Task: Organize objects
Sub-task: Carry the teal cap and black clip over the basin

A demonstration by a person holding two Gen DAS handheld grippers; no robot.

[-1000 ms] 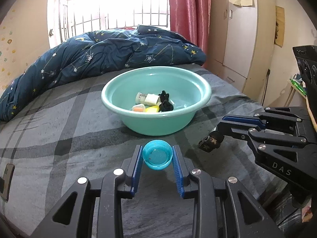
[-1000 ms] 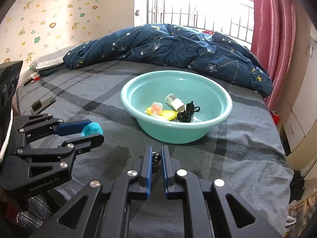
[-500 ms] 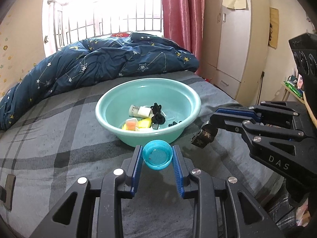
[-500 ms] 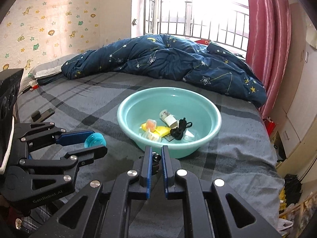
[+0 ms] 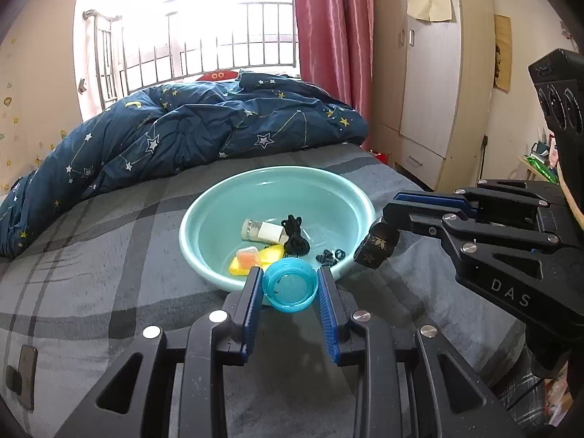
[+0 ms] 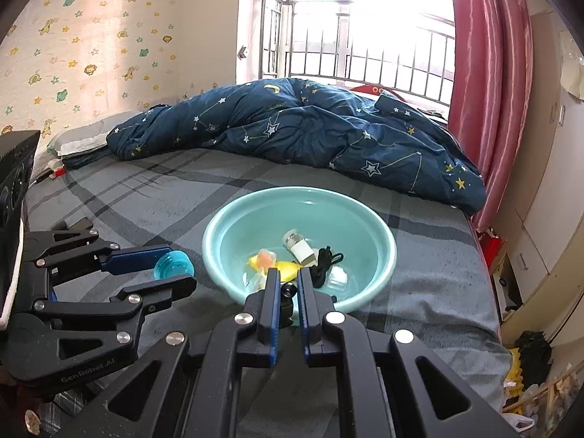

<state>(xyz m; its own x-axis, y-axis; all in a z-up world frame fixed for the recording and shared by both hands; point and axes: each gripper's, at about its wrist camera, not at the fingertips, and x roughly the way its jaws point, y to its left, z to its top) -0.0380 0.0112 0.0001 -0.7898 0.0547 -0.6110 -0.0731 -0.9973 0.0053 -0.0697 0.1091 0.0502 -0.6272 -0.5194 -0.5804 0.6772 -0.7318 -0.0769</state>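
A teal plastic basin (image 5: 219, 200) (image 6: 379, 233) sits on the grey plaid bed and holds a small white-capped bottle (image 5: 261, 229), a yellow and orange piece (image 5: 252, 259), a black cord (image 5: 295, 237) and other small bits. My left gripper (image 5: 290, 284) (image 6: 171, 268) is shut on a blue bottle cap (image 5: 290, 286) (image 6: 173, 264), held just before the basin's near rim. My right gripper (image 6: 288, 288) (image 5: 379, 244) is shut on a small dark object (image 5: 377, 246) (image 6: 288, 292), beside the basin's right rim.
A dark blue star-print duvet (image 5: 175, 135) is heaped behind the basin. A pink curtain (image 5: 332, 36) and a wardrobe (image 5: 430, 73) stand at the right, a barred window at the back. A dark flat device (image 5: 20, 372) lies on the bed at lower left.
Both grippers have risen with their loads still held. The basin has dropped lower in both views, and more of its inside shows.
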